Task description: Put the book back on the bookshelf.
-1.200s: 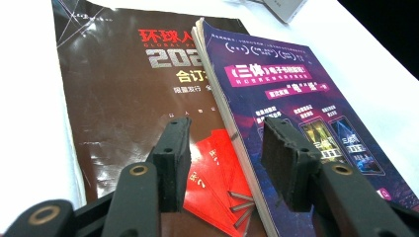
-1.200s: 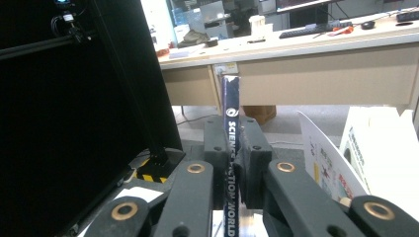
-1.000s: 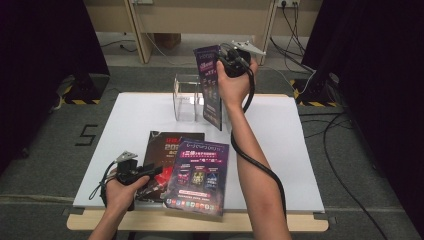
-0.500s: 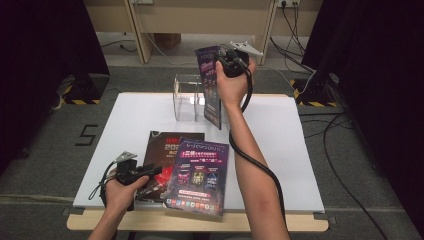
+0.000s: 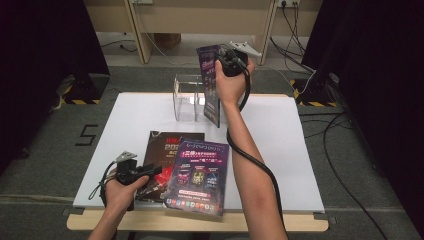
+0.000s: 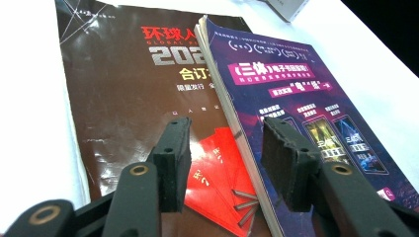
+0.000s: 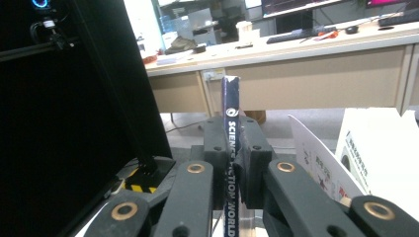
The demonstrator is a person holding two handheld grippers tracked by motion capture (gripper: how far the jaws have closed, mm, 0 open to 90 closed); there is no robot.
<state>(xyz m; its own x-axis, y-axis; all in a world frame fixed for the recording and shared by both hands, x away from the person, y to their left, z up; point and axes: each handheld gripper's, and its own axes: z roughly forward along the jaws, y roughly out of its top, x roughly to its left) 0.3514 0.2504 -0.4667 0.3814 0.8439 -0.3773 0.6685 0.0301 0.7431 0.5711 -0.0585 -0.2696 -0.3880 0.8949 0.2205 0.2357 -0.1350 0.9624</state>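
From the high view, I see my right gripper [image 5: 226, 61] raised above the far side of the white table [image 5: 300, 150]. Its jaws are pressed together on a purple magazine [image 5: 210, 82], which hangs upright. The lower edge of this magazine is at the clear acrylic holder [image 5: 187, 97]; I cannot tell if it is inside a compartment or just beside it. My left gripper [image 5: 152, 171] is low at the near edge of the table, and its jaws point at two magazines which lie flat there. The purple flat magazine [image 5: 199, 175] lies partly over the brown magazine [image 5: 165, 150].

In the left gripper view, my two black jaws stand apart with nothing between the pads. They are just above the flat magazines, one jaw over the brown magazine [image 6: 123, 89] and the other over the purple flat magazine [image 6: 296, 98], near its spine.

In the right gripper view, the jaws are closed tight on the spine of the purple magazine [image 7: 231, 113], which stands vertical between them. A wooden desk [image 7: 316, 64] is behind it.
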